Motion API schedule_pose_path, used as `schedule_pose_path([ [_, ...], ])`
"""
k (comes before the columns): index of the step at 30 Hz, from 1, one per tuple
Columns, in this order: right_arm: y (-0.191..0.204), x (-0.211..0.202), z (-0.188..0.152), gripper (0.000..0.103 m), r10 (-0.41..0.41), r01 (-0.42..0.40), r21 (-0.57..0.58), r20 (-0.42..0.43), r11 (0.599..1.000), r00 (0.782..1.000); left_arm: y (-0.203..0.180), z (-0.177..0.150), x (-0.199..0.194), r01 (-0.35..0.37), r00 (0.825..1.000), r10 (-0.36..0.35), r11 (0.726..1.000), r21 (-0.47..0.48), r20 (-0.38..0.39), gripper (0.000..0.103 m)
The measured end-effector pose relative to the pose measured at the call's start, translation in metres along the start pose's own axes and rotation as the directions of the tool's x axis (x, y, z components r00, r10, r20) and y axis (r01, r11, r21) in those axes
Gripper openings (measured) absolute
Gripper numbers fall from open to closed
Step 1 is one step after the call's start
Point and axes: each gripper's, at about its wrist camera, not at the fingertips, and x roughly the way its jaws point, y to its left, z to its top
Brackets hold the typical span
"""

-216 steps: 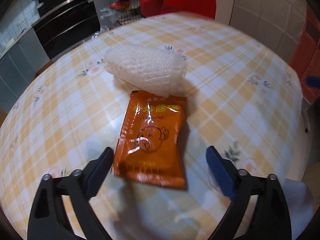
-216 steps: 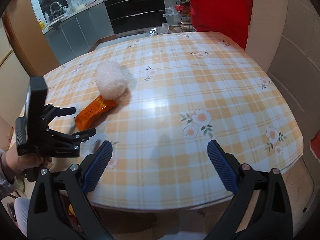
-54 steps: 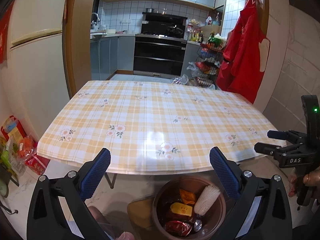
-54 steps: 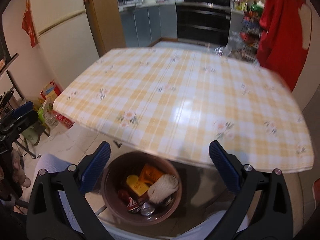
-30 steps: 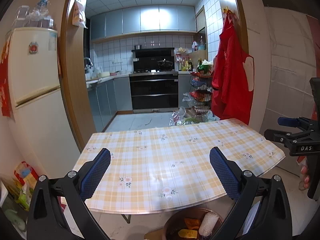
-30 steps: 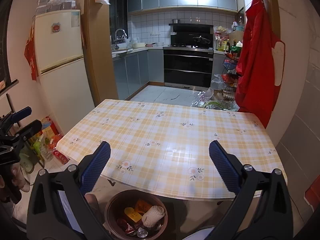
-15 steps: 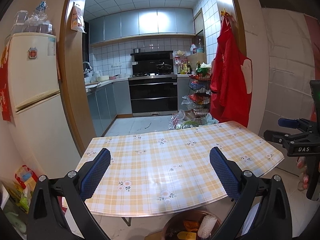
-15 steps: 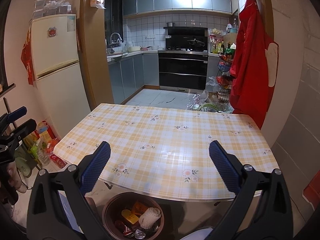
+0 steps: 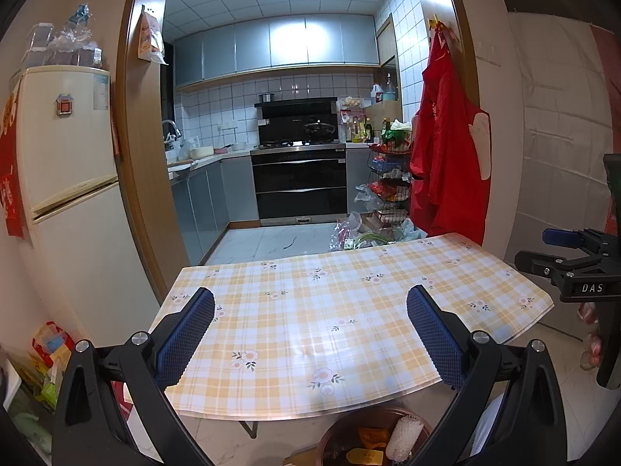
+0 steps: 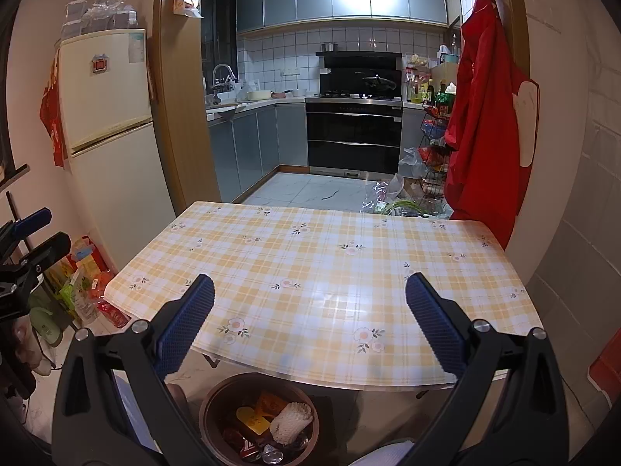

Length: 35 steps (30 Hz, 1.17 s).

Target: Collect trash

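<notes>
Below table (image 10: 310, 264): bin (image 10: 217, 400) w/ foam net (image 10: 291, 419), orange packet (image 10: 269, 402); both fingers apart.

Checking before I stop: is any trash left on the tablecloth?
No, the checked tablecloth is bare, and the wrappers lie in the brown bin below.

A checked yellow tablecloth (image 10: 318, 272) covers the table straight ahead of the tool; beyond it stands a black oven (image 10: 354, 136), a cream fridge (image 10: 104, 116) to the left, a red apron (image 10: 485, 116) hanging right.
</notes>
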Motion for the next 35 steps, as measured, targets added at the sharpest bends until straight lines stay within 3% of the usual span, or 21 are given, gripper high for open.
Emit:
schedule_pose_path([
  [35,-0.0091,0.0003,-0.001,0.097,-0.01,0.01,0.005,0.0,1.0,1.0,0.0025,-0.0003,-0.002,-0.015,1.0,0.015,1.0,0.01,-0.011,0.097],
])
